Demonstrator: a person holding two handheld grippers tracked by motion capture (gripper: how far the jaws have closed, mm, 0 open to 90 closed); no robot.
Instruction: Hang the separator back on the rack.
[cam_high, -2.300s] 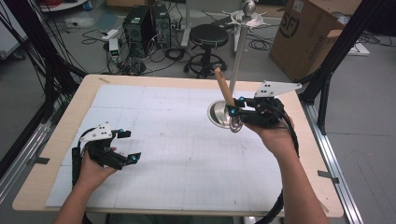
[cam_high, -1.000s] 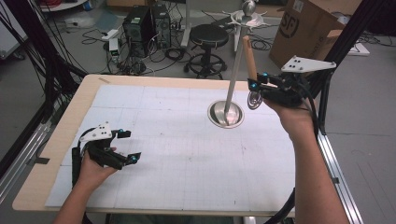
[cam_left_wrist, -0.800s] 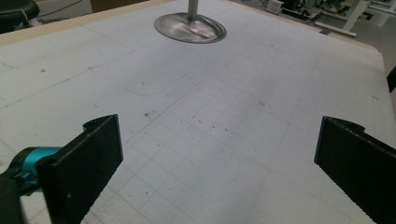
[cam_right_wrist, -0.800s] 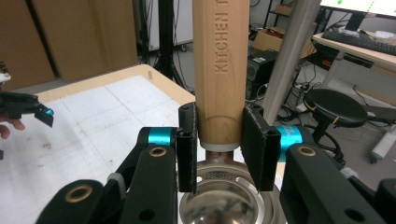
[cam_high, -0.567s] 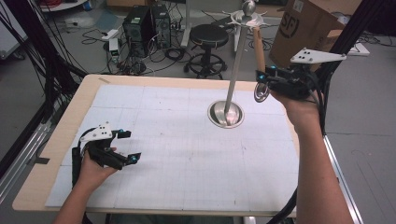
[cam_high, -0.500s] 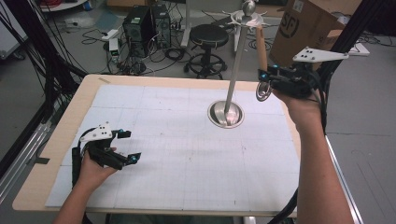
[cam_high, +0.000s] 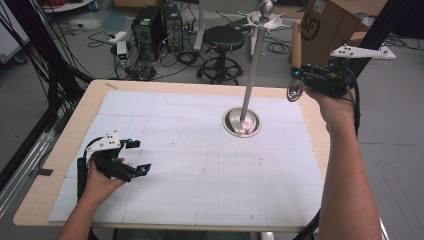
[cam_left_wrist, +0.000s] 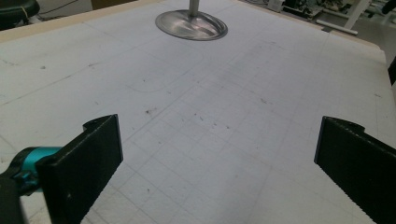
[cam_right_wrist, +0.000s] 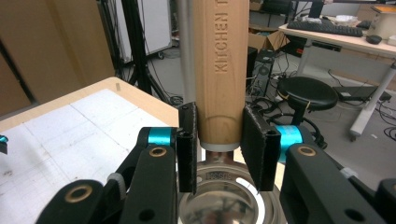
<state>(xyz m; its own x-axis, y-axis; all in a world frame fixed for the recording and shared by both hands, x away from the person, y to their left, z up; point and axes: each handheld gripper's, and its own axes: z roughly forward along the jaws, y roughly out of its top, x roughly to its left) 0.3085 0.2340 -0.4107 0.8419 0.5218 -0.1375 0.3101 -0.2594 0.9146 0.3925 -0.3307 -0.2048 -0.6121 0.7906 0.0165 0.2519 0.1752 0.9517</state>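
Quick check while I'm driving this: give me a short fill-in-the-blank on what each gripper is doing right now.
1. The right gripper is shut on a utensil's ____ handle.
2. The left gripper's jaws are ____, with nothing between them.
3. The stand's round base sits on the ____.
4. The left hand rests on the ____.

Missing words: wooden; open; table; table

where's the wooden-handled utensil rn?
High view: the wooden-handled utensil is held in the right gripper, raised past the table's far right corner, right of the metal stand.
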